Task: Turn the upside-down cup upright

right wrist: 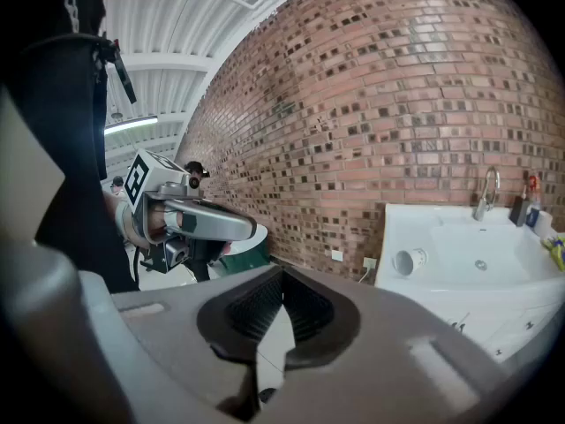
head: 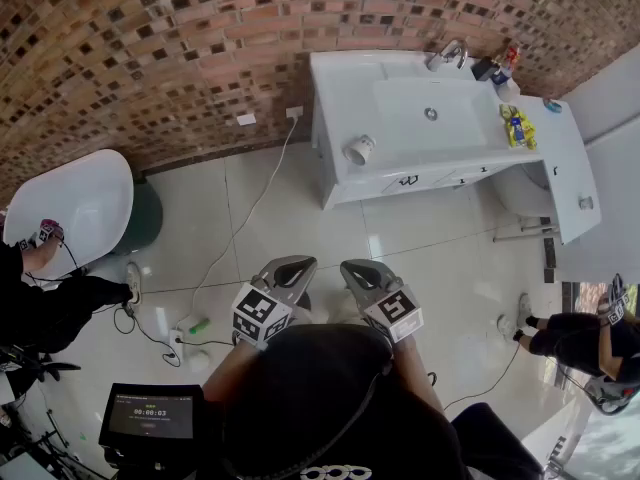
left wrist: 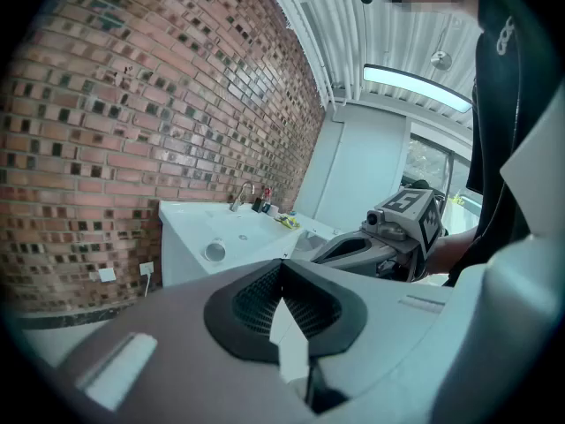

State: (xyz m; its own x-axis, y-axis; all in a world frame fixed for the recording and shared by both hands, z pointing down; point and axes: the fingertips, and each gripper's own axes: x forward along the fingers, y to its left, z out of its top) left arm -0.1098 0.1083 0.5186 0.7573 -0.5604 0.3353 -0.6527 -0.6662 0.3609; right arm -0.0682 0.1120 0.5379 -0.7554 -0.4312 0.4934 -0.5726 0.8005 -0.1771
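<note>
Well back from the vanity [head: 345, 78] — white cup [head: 360, 149] sits at its front-left corner.
Left gripper [head: 290, 266] and right gripper [head: 358, 268] side by side over floor tiles [head: 300, 208], each clenched tight on nothing — far from the cup.

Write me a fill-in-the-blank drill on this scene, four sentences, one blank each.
1. In the head view, the cup is on the counter, to the ___ of the basin.
2. The wall behind the counter is made of ___.
3. The jaws of the right gripper are ___.
4. The left gripper holds ___.

Missing words: left; brick; shut; nothing.
</note>
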